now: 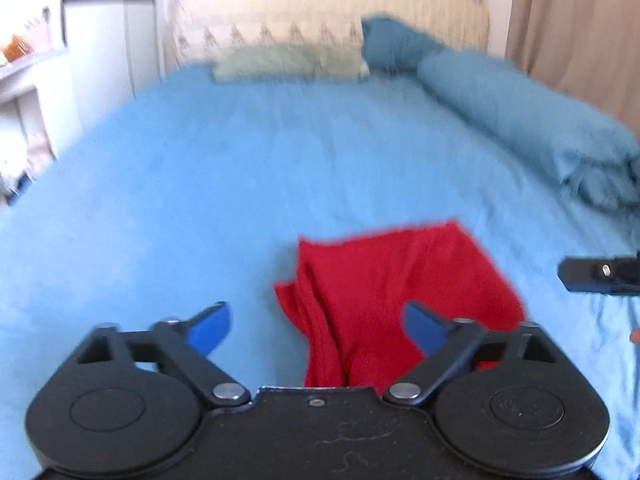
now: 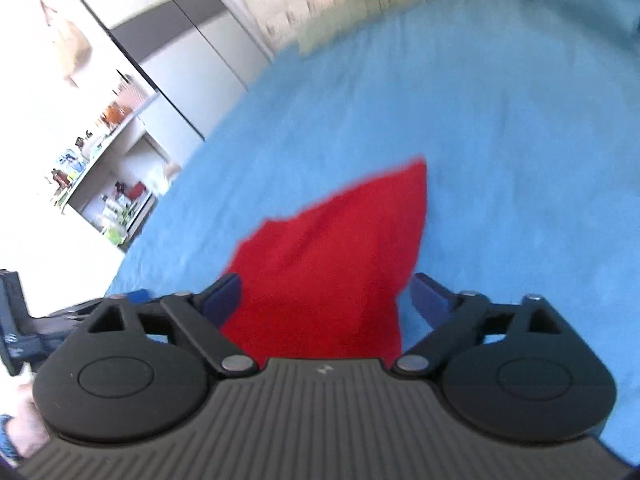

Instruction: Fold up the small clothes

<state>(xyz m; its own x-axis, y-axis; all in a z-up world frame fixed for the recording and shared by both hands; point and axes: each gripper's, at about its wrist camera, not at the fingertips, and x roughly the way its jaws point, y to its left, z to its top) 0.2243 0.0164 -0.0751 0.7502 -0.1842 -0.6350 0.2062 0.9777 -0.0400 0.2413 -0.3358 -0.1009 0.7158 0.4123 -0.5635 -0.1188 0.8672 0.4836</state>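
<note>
A small red garment [image 1: 396,288] lies bunched and partly folded on the blue bed sheet [image 1: 200,184]. My left gripper [image 1: 318,330] is open, its blue fingertips on either side of the garment's near edge, holding nothing. In the right wrist view the red garment [image 2: 332,256] lies in a pointed shape on the sheet. My right gripper [image 2: 326,300] is open just above the garment's near end, fingertips spread at its sides. The right gripper's black body shows at the right edge of the left wrist view [image 1: 600,276]. Both views are motion-blurred.
A pale green pillow [image 1: 288,62] and a rolled teal duvet [image 1: 520,120] lie at the head and right side of the bed. A patterned headboard [image 1: 320,12] stands behind. White shelves [image 2: 104,160] with small items stand left of the bed.
</note>
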